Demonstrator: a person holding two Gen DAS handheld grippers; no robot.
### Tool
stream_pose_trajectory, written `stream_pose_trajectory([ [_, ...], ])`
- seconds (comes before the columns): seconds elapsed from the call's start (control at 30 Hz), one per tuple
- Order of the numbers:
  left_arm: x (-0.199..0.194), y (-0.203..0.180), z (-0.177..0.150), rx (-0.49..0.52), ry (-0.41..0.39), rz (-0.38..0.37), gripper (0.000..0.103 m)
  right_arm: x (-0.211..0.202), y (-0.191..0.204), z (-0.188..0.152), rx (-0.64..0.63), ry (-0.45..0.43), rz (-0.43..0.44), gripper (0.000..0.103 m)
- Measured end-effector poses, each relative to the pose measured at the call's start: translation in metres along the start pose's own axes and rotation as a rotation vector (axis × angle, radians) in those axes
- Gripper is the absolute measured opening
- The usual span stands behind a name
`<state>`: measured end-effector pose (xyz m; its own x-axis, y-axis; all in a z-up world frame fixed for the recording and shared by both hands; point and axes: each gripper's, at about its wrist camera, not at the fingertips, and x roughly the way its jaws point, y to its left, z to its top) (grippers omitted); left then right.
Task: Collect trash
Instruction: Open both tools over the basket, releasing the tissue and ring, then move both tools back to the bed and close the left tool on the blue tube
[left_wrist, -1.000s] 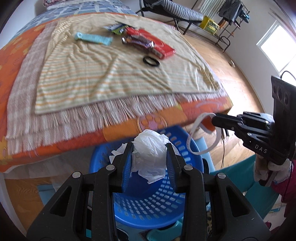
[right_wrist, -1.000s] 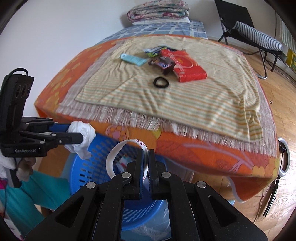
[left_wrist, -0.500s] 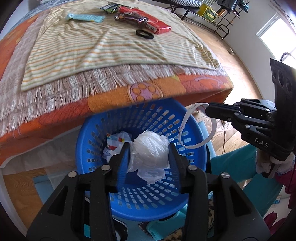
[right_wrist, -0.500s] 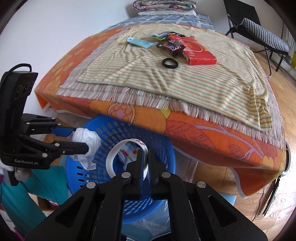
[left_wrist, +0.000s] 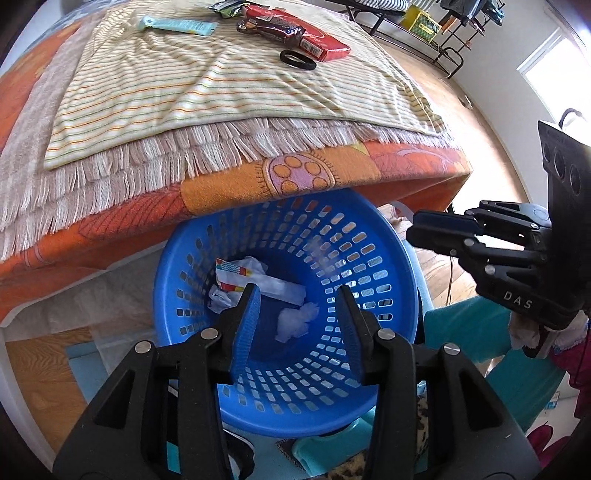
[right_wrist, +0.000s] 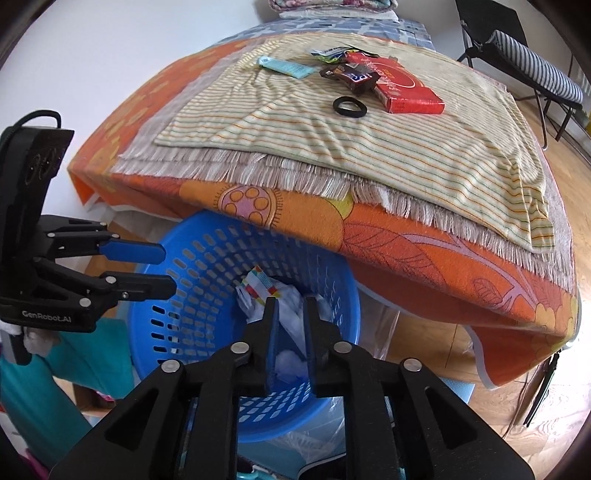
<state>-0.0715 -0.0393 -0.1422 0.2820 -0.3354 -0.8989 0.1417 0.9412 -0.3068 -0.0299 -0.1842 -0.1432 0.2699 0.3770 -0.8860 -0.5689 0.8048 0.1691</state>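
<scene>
Bed (left_wrist: 229, 192) with orange cover and striped cloth (left_wrist: 207, 77); blue basket (left_wrist: 399, 266) on the floor at its edge.
Both units point down over the basket. Left hand-held gripper (left_wrist: 299, 314): jaws apart, nothing between them. Right hand-held gripper (right_wrist: 290, 325): jaws opening, gap narrow, nothing gripped. Trash in the basket bottom: crumpled white tissue (left_wrist: 297, 321), colourful wrapper (left_wrist: 232, 275), white strip (left_wrist: 282, 290). On the cloth, well apart from the basket: red box (right_wrist: 402, 88), brown candy wrapper (right_wrist: 354, 79), black ring (right_wrist: 349, 107), teal packet (right_wrist: 284, 67), green wrapper (right_wrist: 328, 52).
</scene>
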Motion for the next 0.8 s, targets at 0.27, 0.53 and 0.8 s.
stream_pose_trajectory([
  [0.27,-0.002,0.001,0.001,-0.004,-0.002,0.000,0.043,-0.003,-0.002,0.002,0.009,-0.013,0.014,0.037],
  [0.53,-0.010,0.005,0.015,-0.017,-0.028,0.011,0.043,-0.007,-0.011,0.008,0.046,-0.024,0.033,0.038],
  [0.8,-0.033,0.022,0.048,-0.074,-0.108,0.024,0.067,-0.015,-0.025,0.022,0.112,-0.043,0.072,0.049],
])
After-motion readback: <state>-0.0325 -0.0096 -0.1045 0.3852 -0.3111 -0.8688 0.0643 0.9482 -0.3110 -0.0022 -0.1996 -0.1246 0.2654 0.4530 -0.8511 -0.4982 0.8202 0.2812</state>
